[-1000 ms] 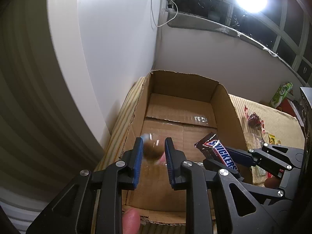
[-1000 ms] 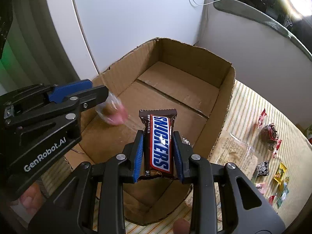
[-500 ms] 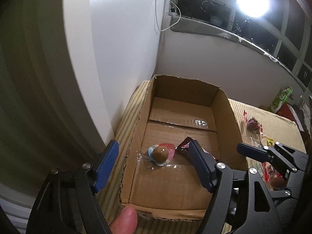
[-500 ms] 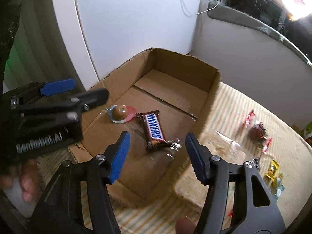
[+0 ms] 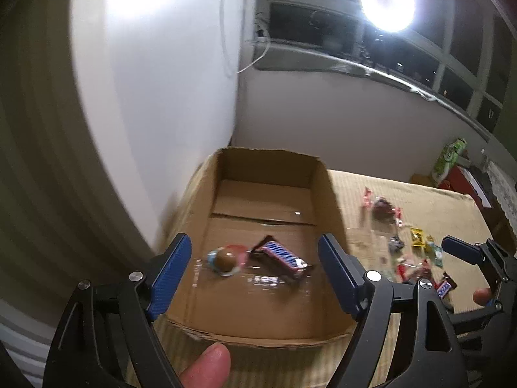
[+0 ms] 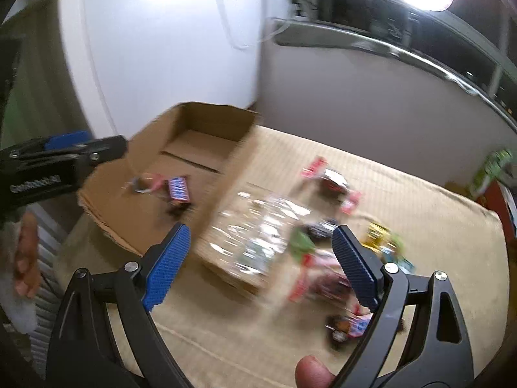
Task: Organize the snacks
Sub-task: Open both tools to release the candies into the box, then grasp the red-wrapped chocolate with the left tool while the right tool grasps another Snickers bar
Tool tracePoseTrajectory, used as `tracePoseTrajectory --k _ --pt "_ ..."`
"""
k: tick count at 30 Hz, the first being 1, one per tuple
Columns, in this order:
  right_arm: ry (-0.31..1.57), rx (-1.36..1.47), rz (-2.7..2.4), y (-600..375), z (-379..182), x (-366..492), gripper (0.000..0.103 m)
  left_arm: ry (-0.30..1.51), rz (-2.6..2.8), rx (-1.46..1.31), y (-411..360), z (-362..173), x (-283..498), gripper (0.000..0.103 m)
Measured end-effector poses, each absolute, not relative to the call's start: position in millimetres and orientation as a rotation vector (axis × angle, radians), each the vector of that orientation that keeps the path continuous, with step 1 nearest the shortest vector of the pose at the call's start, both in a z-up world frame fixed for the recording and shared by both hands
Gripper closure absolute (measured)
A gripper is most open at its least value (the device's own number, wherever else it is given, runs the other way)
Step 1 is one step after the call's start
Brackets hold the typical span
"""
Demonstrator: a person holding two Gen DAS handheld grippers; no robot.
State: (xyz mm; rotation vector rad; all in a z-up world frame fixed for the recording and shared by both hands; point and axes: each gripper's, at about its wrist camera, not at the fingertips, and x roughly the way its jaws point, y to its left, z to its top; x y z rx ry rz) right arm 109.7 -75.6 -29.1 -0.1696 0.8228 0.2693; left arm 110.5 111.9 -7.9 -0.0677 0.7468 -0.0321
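Observation:
An open cardboard box [image 5: 332, 200] [image 6: 232, 161] stands on the tan striped surface. On its floor lie a Snickers bar [image 5: 281, 257] [image 6: 179, 189] and a round chocolate in a clear pink and blue wrapper [image 5: 226, 260] [image 6: 145, 186]. My left gripper [image 5: 255, 268] hangs above the box, its jaws opening with nothing pressed between them. My right gripper [image 6: 261, 258] is over the surface right of the box, jaws opening and empty. Loose snacks [image 5: 416, 249] [image 6: 323, 258] lie scattered there, blurred in the right wrist view.
A flattened clear plastic bag [image 6: 258, 226] lies beside the box. A second small Snickers [image 5: 444, 287] [image 6: 352, 326] rests near the front. A white cabinet [image 5: 155, 97] stands left of the box, a wall behind it. A green carton [image 5: 449, 161] stands far right.
Both grippers opened and let go: the wrapped chocolate and the Snickers bar now lie in the box. Both have pulled back and up, and the right one swung right over the loose snacks.

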Motion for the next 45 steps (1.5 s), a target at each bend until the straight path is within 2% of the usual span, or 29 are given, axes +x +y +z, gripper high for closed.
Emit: tracePoseTrajectory --k 12,21,33,45 --pt "0.865 -0.109 0.124 -170.7 -40.2 79.6 0.011 0.762 -0.158 0.022 33.4 -8.2 100.6 0.022" --pt "0.937 -0.060 0.106 -209.5 -71.9 64.7 0.011 0.804 -0.237 0.075 -19.7 -27.0 95.7 0.022" --pt "0.995 -0.005 0.125 -223.0 -94.9 73.3 0.011 0.866 -0.307 0.124 -65.4 -53.1 96.6 0.022" --pt "1.027 -0.115 -0.040 -181.1 -113.2 91.2 0.011 0.878 -0.270 0.083 -50.3 -55.3 99.3 0.022"
